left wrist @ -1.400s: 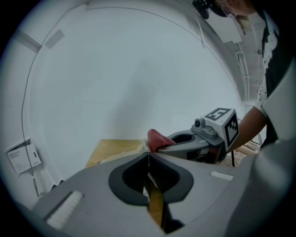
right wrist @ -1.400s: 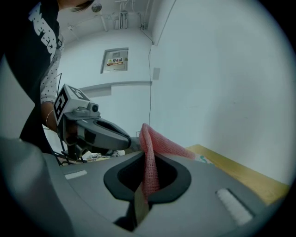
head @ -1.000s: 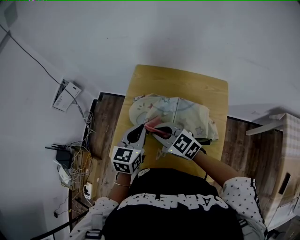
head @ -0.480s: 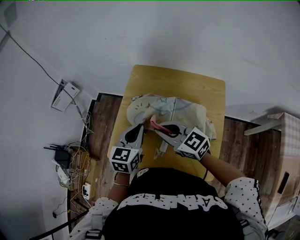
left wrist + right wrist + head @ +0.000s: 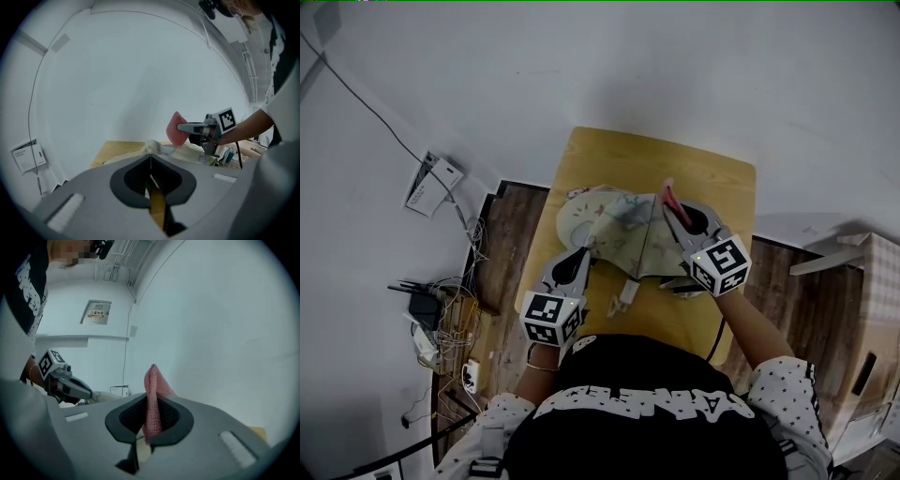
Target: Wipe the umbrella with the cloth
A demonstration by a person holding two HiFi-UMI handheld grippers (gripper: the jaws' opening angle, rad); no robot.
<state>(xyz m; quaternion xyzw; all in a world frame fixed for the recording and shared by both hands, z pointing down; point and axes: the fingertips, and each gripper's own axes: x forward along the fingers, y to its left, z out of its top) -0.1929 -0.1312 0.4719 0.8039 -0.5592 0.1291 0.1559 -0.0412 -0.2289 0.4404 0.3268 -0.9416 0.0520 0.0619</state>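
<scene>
Table [image 5: 619, 155] carries the umbrella [image 5: 614, 225], spread just ahead of both tools. Left gripper [image 5: 583, 255] is pinched shut on its near edge. Right gripper [image 5: 677, 204] clamps the pink cloth [image 5: 667, 191], raised above the far side. Likely best: keep left anchor taut, lower cloth, drag flat across fabric.

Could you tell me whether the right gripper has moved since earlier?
Yes: right gripper, clamping the cloth, swung right across the umbrella toward the table's right edge.

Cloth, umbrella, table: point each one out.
cloth [image 5: 153, 385], right gripper view, on the pink fold that stands upright.
umbrella [image 5: 609, 230], head view, on the pale canopy fabric.
table [image 5: 628, 155], head view, on the bare far end of its top.
</scene>
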